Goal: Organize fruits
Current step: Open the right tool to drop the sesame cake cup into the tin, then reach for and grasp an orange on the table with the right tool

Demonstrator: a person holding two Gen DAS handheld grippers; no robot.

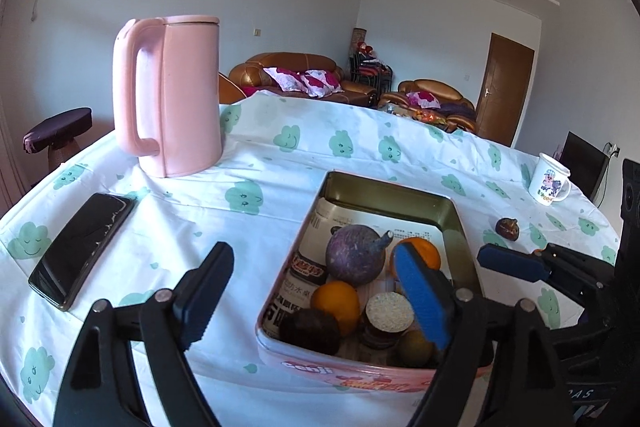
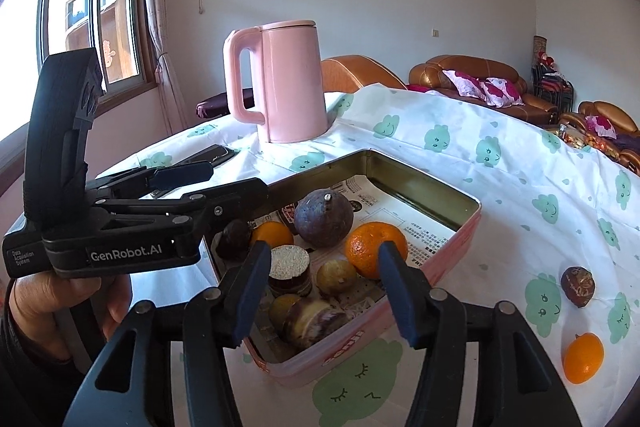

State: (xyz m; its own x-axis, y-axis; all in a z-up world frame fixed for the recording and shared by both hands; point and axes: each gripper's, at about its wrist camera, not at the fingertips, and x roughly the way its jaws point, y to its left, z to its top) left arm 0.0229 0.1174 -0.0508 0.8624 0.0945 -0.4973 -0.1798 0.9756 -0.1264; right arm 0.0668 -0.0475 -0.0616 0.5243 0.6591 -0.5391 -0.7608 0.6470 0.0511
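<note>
A: Where do the fruits sit, and why there?

B: Most lie in the pink tin point(image 2: 460, 245), which I take to be the collecting place; its floor is lined with printed paper, presumably to keep it clean; the big purple fruit point(image 2: 324, 219) sits mid-tin with an orange point(image 2: 374, 249) touching its right side, a second orange point(image 2: 272, 233) behind on the left, and small brown and dark fruits crowded at the near end.

A: And the grippers?

B: The right gripper point(image 2: 324, 291) hovers above the tin's near edge, jaws parted, nothing between the pads; the left gripper point(image 1: 308, 291) is spread wide over the tin's left rim, also empty; both read as letting go, not reaching.

A: Anything left outside?

B: Yes; a dark brown fruit point(image 2: 578, 286) and a small orange fruit point(image 2: 583, 358) rest on the surface to the right of the tin, well apart from it; they look like the remaining work.

A: The rest?

B: A pink kettle point(image 2: 288, 83) stands behind the tin, a phone point(image 1: 80, 251) lies left, a mug point(image 1: 549, 183) far right; none obstructs; the cloud-print cloth point(image 2: 500, 179) could wrinkle under a sliding tin.
</note>
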